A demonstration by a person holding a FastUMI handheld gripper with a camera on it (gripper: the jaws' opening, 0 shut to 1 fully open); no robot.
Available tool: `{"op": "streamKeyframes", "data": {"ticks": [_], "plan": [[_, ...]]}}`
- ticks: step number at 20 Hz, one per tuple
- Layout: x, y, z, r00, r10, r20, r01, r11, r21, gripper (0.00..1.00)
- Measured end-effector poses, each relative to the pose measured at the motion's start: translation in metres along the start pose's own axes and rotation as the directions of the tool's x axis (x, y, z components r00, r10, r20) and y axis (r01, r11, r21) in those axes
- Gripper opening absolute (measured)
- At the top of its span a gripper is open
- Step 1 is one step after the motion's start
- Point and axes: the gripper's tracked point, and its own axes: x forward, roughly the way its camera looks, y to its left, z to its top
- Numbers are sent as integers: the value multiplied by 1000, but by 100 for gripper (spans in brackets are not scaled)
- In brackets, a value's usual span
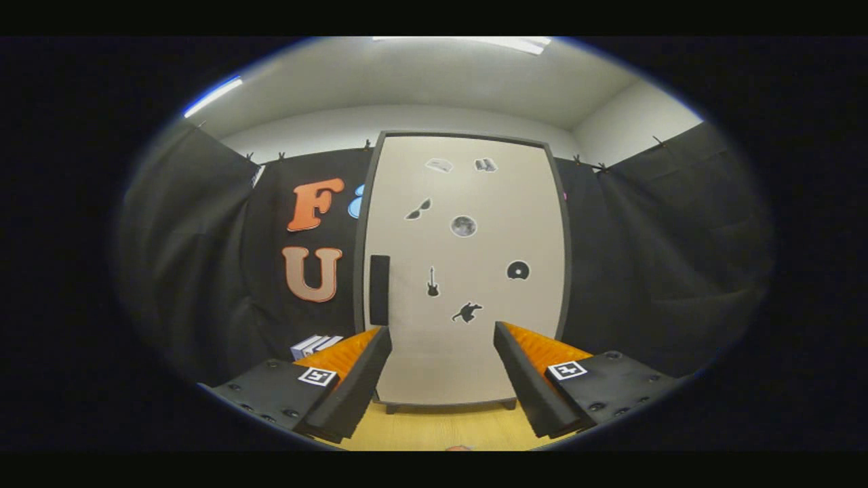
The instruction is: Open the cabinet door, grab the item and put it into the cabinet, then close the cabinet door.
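Fingers (pixel 380 339) spread wide apart, nothing held between them, gripper (pixel 442 333) aimed squarely at the closed cabinet door (pixel 464 366). Door stood upright just beyond the fingertips, long axis vertical, face turned straight toward the gripper, small dark stickers scattered across it. Dark vertical handle (pixel 379 289) sat at the door's left edge, just above and ahead of the left fingertip, its long axis also upright. Hinges judged to lie on the right side, given the handle's place. Cabinet rested on short feet on a wooden tabletop (pixel 441 428). Small boxy item (pixel 315 346) lay just left of the cabinet, partly hidden behind the left finger; its heading could not be told.

Step in hand judged: opening the door, not yet begun. Best done by shifting left to bracket the handle, closing on its middle, then pulling in an arc about the right edge rather than straight back, keeping the grip level to avoid slipping off.
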Motion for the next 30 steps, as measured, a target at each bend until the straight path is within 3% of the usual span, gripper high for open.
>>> {"op": "streamKeyframes", "data": {"ticks": [4,10,19,27,29,30], "plan": [[43,31,-6,998,27,-51,-26,999,19,97],[100,47,-8,997,-14,-71,13,1000,-18,98],[152,87,-12,993,-7,-116,2,999,-39,98],[182,81,-30,986,-40,-161,41,999,-1,98],[183,88,-30,986,-6,-164,9,1000,17,88],[183,89,-30,987,-3,-163,5,1000,13,78]]}}
